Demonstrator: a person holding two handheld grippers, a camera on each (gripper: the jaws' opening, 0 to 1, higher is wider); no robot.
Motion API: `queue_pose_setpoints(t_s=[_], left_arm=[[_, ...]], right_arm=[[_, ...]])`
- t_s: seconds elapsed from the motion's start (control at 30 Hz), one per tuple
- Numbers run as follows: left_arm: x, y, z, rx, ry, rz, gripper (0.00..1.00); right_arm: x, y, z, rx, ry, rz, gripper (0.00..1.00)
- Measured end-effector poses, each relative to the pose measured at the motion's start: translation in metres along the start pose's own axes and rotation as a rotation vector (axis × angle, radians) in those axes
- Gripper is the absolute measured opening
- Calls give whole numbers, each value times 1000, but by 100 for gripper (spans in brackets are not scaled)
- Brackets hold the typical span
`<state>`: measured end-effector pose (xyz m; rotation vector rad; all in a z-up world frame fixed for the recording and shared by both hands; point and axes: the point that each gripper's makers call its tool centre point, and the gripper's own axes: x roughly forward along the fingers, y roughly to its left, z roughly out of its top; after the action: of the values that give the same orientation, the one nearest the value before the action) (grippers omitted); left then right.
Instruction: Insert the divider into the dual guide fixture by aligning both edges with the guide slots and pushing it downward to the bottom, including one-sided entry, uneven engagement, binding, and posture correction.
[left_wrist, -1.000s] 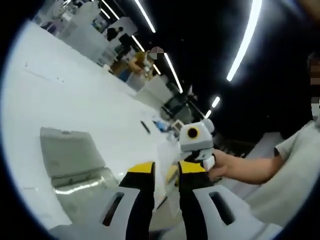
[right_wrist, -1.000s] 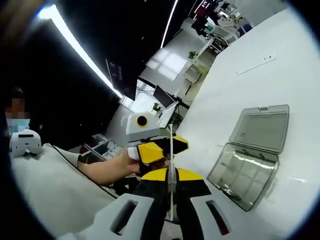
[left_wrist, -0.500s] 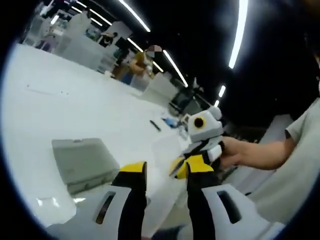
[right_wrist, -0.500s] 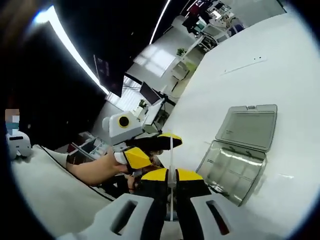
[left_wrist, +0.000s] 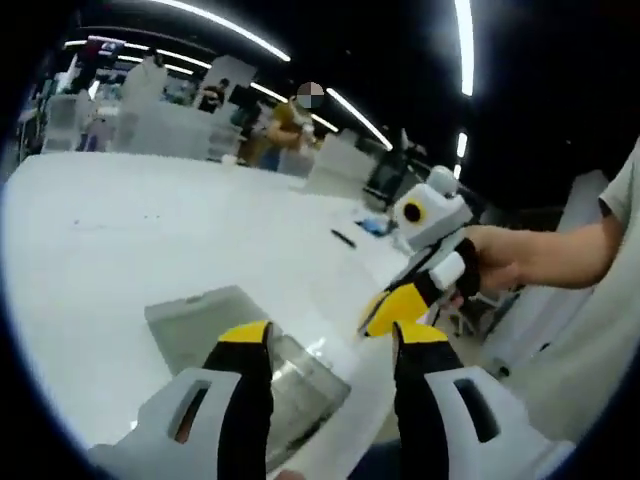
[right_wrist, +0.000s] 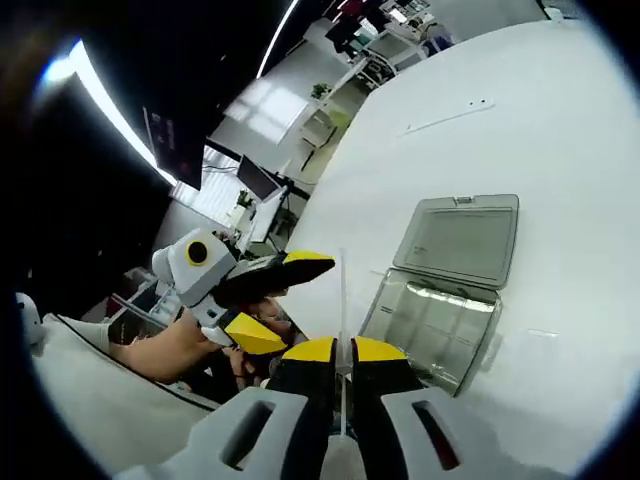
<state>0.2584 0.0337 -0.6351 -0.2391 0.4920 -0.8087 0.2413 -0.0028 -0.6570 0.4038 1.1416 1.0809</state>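
Divider (right_wrist: 341, 330), a thin clear sheet seen edge-on, sits pinched in right claw (right_wrist: 341, 352); left claw (left_wrist: 328, 335) gapes empty.

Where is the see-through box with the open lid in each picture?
Left gripper view: the clear box sits low and left of centre, between that view's own tongs.
Right gripper view: it lies right of centre, lid flipped open on the far side, tray nearer.
Shared landmark: the white table under it.

A white table (right_wrist: 560, 130) carries a clear organizer box (right_wrist: 437, 318) — lid open flat beside it.
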Motion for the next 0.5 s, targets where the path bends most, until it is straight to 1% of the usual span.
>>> queue_pose_setpoints(t_s=[0.1,0.17,0.2,0.27,0.3,0.5], left_arm=[[0,3,-3,39,15,23,51],[0,2,-5,55,23,29,53],[0,2,-6,54,25,29,54],[0,4,-8,57,26,35,55],[0,5,-9,60,31,40,55],[-5,7,-17,61,44,49,55]], right_arm=[[1,-4,0,5,18,-36,0],[2,-7,-3,-5,46,-62,0],[3,-7,-3,-12,51,-62,0],[5,-10,-4,8,65,-77,0],[5,-13,-4,0,70,-92,0],[8,-18,-7,27,79,-140,0]])
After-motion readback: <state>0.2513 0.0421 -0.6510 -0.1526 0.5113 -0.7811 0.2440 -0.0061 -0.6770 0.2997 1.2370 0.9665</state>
